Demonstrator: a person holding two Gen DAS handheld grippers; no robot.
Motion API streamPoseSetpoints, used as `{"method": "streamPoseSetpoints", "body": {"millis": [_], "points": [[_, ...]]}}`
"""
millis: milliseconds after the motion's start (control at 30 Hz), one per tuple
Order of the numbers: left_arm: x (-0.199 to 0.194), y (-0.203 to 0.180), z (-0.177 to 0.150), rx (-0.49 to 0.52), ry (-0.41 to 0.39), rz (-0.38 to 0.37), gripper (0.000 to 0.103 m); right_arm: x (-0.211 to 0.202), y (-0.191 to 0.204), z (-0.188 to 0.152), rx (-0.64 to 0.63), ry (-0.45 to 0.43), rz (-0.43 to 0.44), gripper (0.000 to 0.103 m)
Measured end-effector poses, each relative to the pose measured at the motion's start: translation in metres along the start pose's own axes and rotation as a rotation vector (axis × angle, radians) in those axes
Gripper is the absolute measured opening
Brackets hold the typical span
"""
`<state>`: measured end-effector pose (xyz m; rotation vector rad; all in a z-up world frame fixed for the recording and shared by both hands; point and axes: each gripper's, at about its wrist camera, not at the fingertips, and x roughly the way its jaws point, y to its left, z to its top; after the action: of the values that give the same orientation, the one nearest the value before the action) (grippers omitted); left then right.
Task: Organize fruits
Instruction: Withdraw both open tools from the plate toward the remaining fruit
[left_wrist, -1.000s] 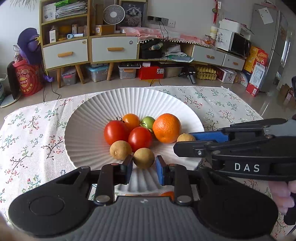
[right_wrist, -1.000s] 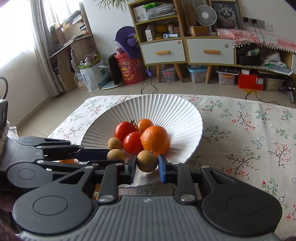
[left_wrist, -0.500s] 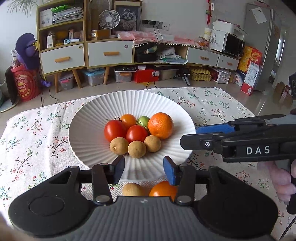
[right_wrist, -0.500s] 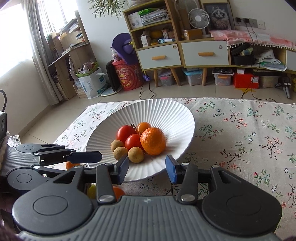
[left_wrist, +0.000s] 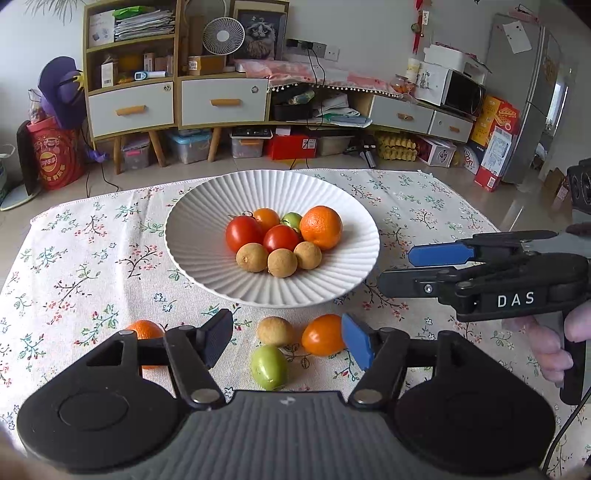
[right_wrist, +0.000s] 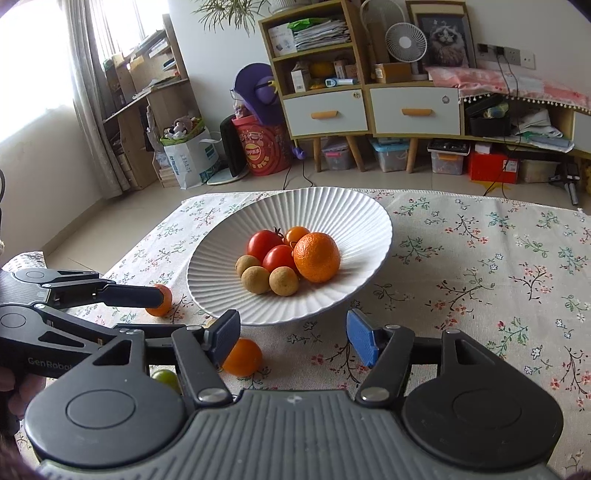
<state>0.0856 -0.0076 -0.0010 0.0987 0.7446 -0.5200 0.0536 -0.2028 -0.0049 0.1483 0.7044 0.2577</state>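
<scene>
Four fruits (left_wrist: 272, 330) lie loose on the tabletop (left_wrist: 85, 258) beside the filled plate (left_wrist: 192, 236), awaiting collection; the left gripper (left_wrist: 286, 341) and right gripper (right_wrist: 293, 338) are both opening, empty.

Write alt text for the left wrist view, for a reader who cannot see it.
A ribbed white plate on a floral tablecloth holds seven fruits, the large orange among them. The left gripper, jaws opening and empty, hovers over four loose fruits; the right gripper reaches in beside the plate.
</scene>
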Motion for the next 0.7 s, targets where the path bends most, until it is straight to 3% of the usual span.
{"method": "streamPoseSetpoints", "body": {"millis": [500, 700], "points": [[-0.014, 0.015, -0.026, -0.005, 0.069, 0.022, 0.089, -0.01, 0.01, -0.019, -0.038, 0.046, 0.011, 0.079], [-0.017, 0.019, -0.033, -0.004, 0.097, 0.028, 0.09, -0.01, 0.009, -0.025, -0.037, 0.064, 0.004, 0.084]]}}
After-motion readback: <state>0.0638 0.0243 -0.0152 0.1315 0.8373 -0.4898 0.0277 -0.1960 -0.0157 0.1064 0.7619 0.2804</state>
